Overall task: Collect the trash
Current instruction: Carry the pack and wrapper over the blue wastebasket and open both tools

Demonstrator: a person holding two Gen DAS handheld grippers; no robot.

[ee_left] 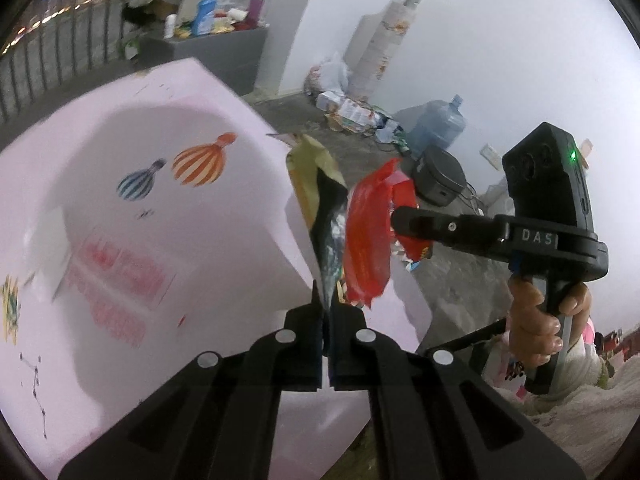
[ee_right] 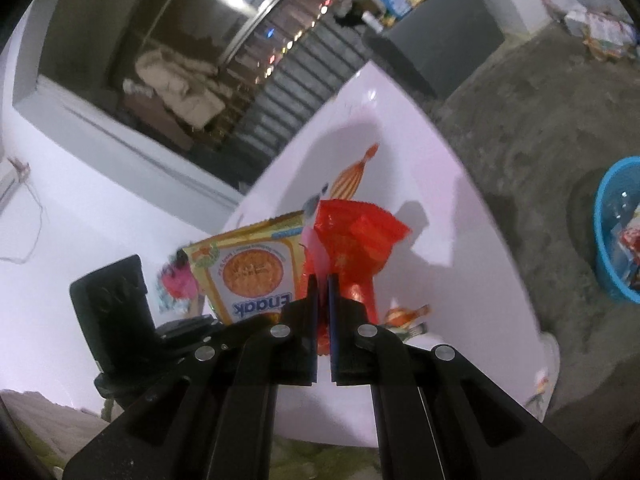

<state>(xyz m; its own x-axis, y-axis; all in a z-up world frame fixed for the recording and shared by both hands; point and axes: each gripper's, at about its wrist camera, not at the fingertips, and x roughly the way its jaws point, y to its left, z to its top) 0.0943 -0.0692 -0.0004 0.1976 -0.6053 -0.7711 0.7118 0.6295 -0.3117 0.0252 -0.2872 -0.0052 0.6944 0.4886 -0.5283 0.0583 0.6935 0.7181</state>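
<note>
Crinkled wrappers pinched in both claws above a white counter with balloon prints.
Left wrist view: the left claw [ee_left: 326, 312] is clenched on a yellow-and-silver foil biscuit wrapper [ee_left: 320, 204] standing edge-on over the counter [ee_left: 100, 200]; beside it a red plastic wrapper [ee_left: 368, 232] hangs from the right claw [ee_left: 400, 218], gripped by a hand [ee_left: 536, 324]. Right wrist view: the right claw [ee_right: 323, 292] is clenched on the red plastic wrapper [ee_right: 352, 240]; the biscuit wrapper [ee_right: 248, 268] shows just left of it, a blue plastic basket [ee_right: 608, 216] on the floor at right.

Both grippers are black; the left gripper [ee_left: 326, 312] has flat fingers with round silver screws; the right gripper [ee_left: 404, 220] has white letters "DAS", a boxy top with a small green light, and a hand [ee_left: 536, 320] round its handle
</note>
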